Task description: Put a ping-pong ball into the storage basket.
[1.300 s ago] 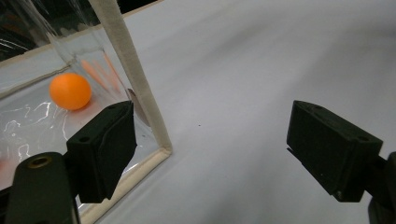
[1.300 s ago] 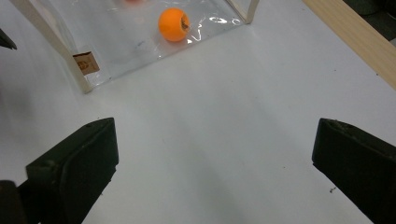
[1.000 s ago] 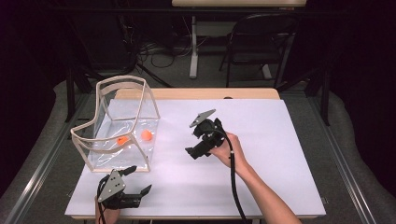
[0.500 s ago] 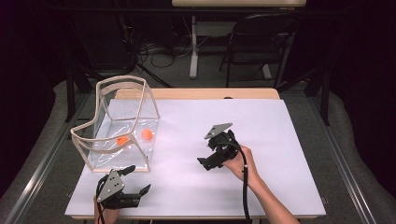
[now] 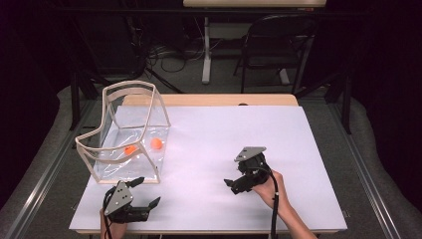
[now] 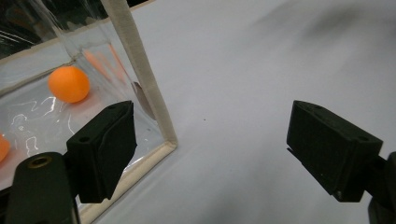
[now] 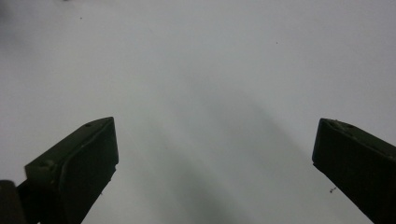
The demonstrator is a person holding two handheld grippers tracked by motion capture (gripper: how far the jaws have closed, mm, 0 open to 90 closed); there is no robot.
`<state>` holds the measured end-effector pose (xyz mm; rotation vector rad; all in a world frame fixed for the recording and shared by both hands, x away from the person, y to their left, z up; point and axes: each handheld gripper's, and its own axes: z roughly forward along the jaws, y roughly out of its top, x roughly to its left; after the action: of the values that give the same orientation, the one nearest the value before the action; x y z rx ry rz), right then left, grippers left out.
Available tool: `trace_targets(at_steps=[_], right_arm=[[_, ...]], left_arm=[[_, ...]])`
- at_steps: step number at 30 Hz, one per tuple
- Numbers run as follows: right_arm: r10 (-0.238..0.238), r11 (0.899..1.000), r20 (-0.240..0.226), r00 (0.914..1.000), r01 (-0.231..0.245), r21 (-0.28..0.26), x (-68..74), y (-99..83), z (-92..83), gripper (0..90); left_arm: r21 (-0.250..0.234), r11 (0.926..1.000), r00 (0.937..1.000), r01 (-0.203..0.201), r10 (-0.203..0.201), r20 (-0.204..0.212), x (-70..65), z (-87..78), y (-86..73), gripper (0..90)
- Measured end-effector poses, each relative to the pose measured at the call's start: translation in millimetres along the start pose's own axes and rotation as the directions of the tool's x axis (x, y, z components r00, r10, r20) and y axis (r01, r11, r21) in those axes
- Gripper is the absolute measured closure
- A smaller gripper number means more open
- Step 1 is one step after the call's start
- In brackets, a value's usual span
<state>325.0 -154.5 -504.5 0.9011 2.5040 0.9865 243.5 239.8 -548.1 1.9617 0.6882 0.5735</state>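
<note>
Two orange balls (image 5: 143, 146) lie on the floor of one clear, cream-framed box (image 5: 130, 134) at the left of the high view, side by side, apart from both tools. One white counter (image 5: 229, 139) carries everything. Two hand-held grippers: left hand-held gripper (image 5: 139, 194), lower left of frame, jaws spread and empty, just beside the box's near corner; right hand-held gripper (image 5: 234, 185), lower centre-right, jaws spread and empty over bare counter, well apart from the box. Handling note, by judgement: both balls appear placed, so keep the jaws clear of the frame edge and avoid nudging the light box.
</note>
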Motion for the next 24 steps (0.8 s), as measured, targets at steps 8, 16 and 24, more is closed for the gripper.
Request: trace_targets(at_steps=[8,16,24], right_arm=[[0.032,0.999,0.026,0.9991,-0.032,-0.006,1.0,-22.2,-6.8,0.0],[0.037,0.999,0.068,0.9970,-0.035,-0.035,6.0,-40.2,-13.0,0.0],[0.045,0.997,0.105,0.9935,-0.039,-0.061,9.3,-58.1,-24.3,0.0]], left_arm=[[0.009,1.0000,1.0000,0.004,-0.004,-0.004,2.2,-2.5,-1.1,16.1],[0.024,0.9997,1.0000,0.007,-0.007,-0.003,2.1,-3.6,-3.0,16.1],[0.032,0.9994,0.9999,0.016,-0.015,-0.005,2.2,-2.3,-3.8,16.1]])
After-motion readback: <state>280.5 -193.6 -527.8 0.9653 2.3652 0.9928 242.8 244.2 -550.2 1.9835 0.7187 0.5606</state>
